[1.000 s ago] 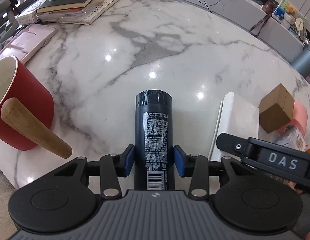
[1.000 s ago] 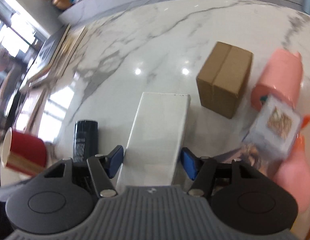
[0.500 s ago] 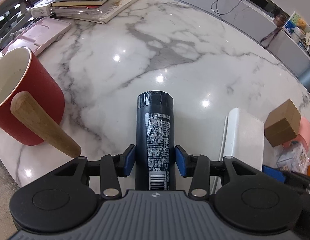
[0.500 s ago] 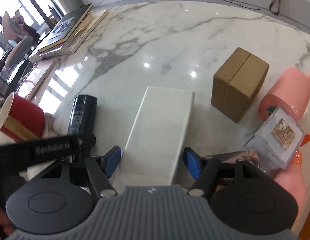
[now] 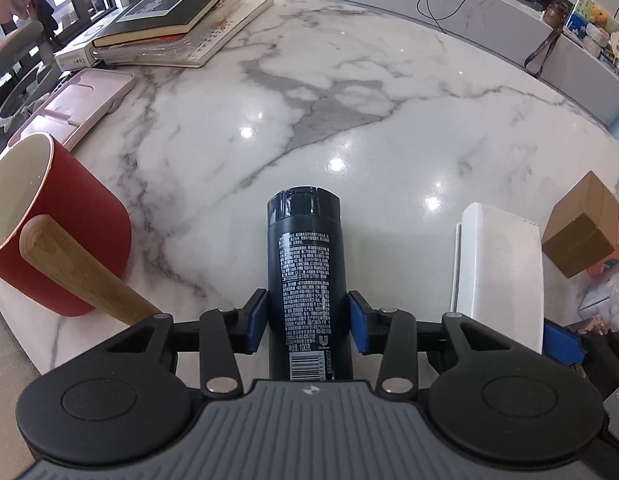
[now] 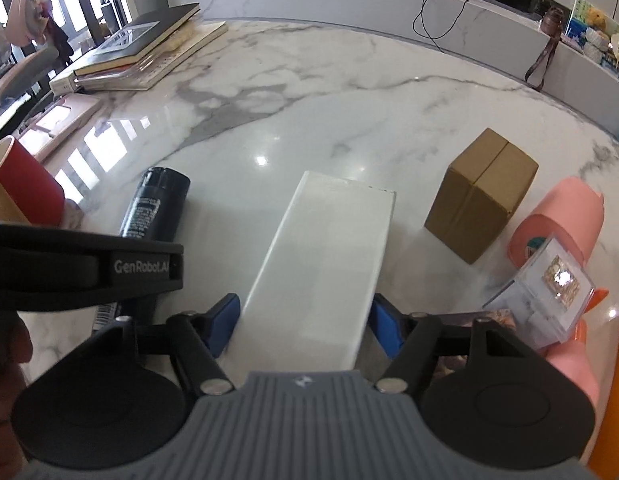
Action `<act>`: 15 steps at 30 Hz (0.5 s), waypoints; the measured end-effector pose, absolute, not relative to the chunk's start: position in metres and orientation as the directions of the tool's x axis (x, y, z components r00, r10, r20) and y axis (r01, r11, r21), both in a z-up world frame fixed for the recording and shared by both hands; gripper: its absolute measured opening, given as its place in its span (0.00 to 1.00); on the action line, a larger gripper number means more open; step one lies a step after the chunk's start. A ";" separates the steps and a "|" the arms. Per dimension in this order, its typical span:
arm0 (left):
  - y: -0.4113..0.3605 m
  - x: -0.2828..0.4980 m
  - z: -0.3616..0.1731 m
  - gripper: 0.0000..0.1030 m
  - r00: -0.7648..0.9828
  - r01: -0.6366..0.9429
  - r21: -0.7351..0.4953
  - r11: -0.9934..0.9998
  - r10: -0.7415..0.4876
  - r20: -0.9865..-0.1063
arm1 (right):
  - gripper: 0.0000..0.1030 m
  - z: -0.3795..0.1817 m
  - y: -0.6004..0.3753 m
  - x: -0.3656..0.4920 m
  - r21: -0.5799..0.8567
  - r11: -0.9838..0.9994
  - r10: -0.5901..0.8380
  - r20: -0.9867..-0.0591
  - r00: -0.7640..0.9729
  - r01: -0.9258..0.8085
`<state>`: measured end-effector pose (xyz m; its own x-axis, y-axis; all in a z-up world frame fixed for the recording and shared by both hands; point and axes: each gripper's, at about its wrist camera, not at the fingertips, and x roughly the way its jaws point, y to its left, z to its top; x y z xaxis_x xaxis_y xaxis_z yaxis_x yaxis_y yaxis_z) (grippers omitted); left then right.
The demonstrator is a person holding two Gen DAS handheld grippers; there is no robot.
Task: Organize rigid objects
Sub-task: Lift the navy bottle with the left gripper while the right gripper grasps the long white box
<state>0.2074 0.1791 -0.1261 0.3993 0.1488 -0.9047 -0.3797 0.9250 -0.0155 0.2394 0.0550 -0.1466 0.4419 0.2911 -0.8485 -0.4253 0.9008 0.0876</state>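
A dark blue cylindrical bottle (image 5: 307, 280) lies on the marble table (image 5: 349, 100), and my left gripper (image 5: 307, 322) is shut on its lower half. The bottle also shows in the right wrist view (image 6: 155, 210). A long white box (image 6: 323, 268) lies on the table, and my right gripper (image 6: 305, 330) is shut on its near end. The white box also shows at the right of the left wrist view (image 5: 497, 268). The left gripper's body (image 6: 85, 264) shows at the left of the right wrist view.
A red mug with a wooden handle (image 5: 49, 236) stands left of the bottle. A brown cardboard box (image 6: 481, 194), a pink cup on its side (image 6: 557, 220) and a clear plastic case (image 6: 545, 296) lie right. Books (image 5: 173, 24) and a pink tray (image 5: 73, 108) sit far left.
Both grippers have tilted so that more of the far table shows. The bottle and the white box stay held between the pads. The left gripper's body has come into the right wrist view.
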 end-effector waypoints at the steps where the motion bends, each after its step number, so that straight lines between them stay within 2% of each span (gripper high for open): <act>1: 0.180 0.207 -0.126 0.46 0.402 -0.382 -0.024 0.924 0.143 -0.904 | 0.66 -0.146 0.053 0.240 0.109 0.900 0.307 -0.846 0.436 -0.423; 10: 0.194 0.200 -0.121 0.45 0.448 -0.391 -0.187 0.901 0.009 -0.894 | 0.62 -0.131 0.026 0.234 0.241 0.897 0.391 -0.822 0.413 -0.369; 15: 0.187 0.195 -0.106 0.45 0.479 -0.351 -0.214 0.912 -0.022 -0.878 | 0.60 -0.117 0.006 0.231 0.307 0.893 0.427 -0.808 0.405 -0.329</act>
<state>0.1949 0.1865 -0.1058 0.4785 -0.0220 -0.8778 -0.3509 0.9116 -0.2142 0.2314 0.0060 -0.1169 0.4054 0.4269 -0.8084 -0.3290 0.8932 0.3067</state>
